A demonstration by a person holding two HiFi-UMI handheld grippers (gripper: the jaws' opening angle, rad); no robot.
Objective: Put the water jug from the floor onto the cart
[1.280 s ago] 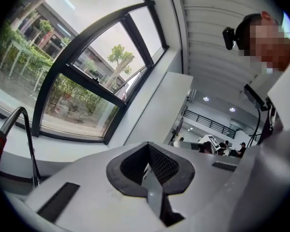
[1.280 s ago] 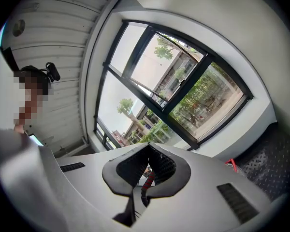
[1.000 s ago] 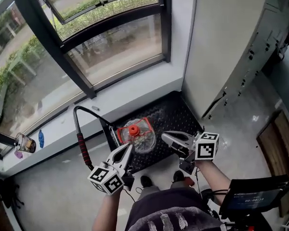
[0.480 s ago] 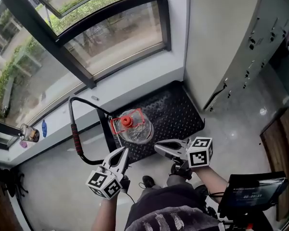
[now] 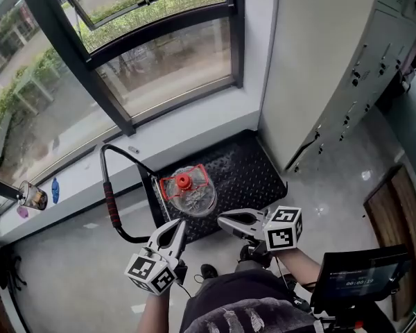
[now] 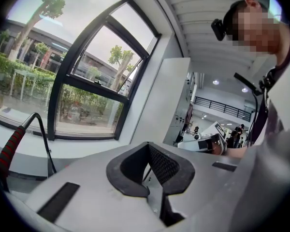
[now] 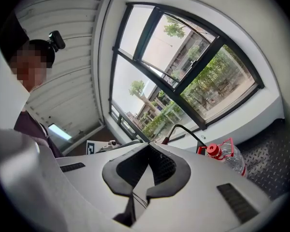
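Observation:
A clear water jug [image 5: 191, 191] with a red cap and red carry handle stands upright on the cart's black checker-plate deck [image 5: 246, 172], at the end by the push handle [image 5: 111, 204]. Both grippers hang on the near side of it, apart from it. My left gripper [image 5: 177, 226] is shut and empty, its tips pointing at the deck's near edge. The right gripper [image 5: 223, 220] is also shut and empty, just right of the jug. In the right gripper view the jug [image 7: 228, 156] shows past the shut right gripper [image 7: 149, 150]. The left gripper [image 6: 149, 148] faces the window, with the handle's red grip [image 6: 9, 150] at its left.
The cart stands against a white ledge [image 5: 194, 127] under a large dark-framed window. A white wall and grey lockers [image 5: 374, 68] rise to the right. A dark screen [image 5: 357, 276] sits at lower right. My feet [image 5: 209, 272] stand on grey floor just behind the cart.
Both grippers have drawn back from the jug toward my body, still shut. The jug has stayed upright on the cart deck.

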